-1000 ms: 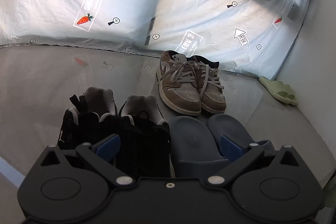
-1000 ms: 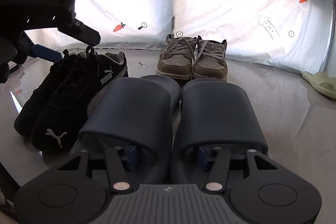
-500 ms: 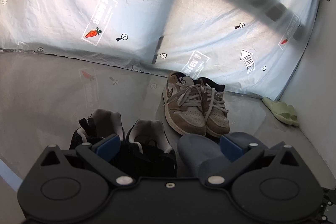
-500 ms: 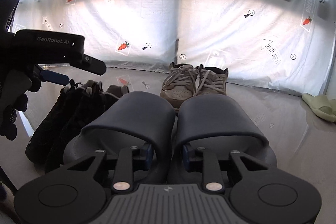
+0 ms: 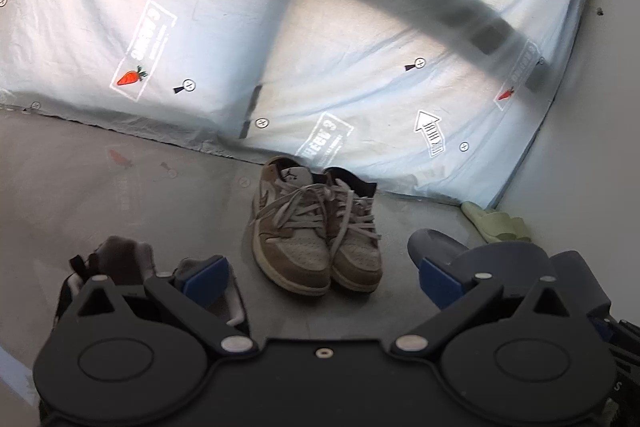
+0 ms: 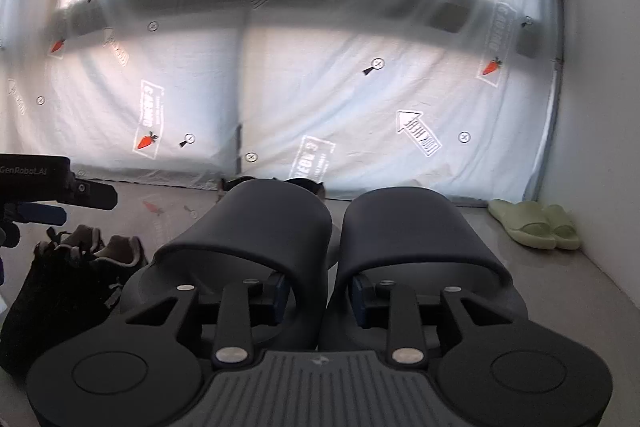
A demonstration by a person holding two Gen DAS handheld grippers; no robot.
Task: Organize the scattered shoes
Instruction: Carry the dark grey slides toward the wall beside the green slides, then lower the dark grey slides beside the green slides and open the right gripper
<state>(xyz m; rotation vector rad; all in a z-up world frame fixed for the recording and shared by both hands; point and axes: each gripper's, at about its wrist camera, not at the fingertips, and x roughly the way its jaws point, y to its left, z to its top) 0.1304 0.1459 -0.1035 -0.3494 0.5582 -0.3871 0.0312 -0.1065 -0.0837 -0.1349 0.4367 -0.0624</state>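
Matt rubbery slides (image 6: 280, 223); suede-like sneakers (image 5: 316, 243); glossy floor (image 5: 120, 195).

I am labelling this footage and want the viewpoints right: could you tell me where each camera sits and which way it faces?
Left wrist: on the left gripper, aimed down along wide-open fingers at the tan sneakers; black sneakers lie below.
Right wrist: on the right gripper, facing the printed sheet; its jaws, opening slightly, pinch the dark slides by their inner edges; the left gripper shows at the left edge.
Shared: sheet, black sneakers, dark slides, green slides.
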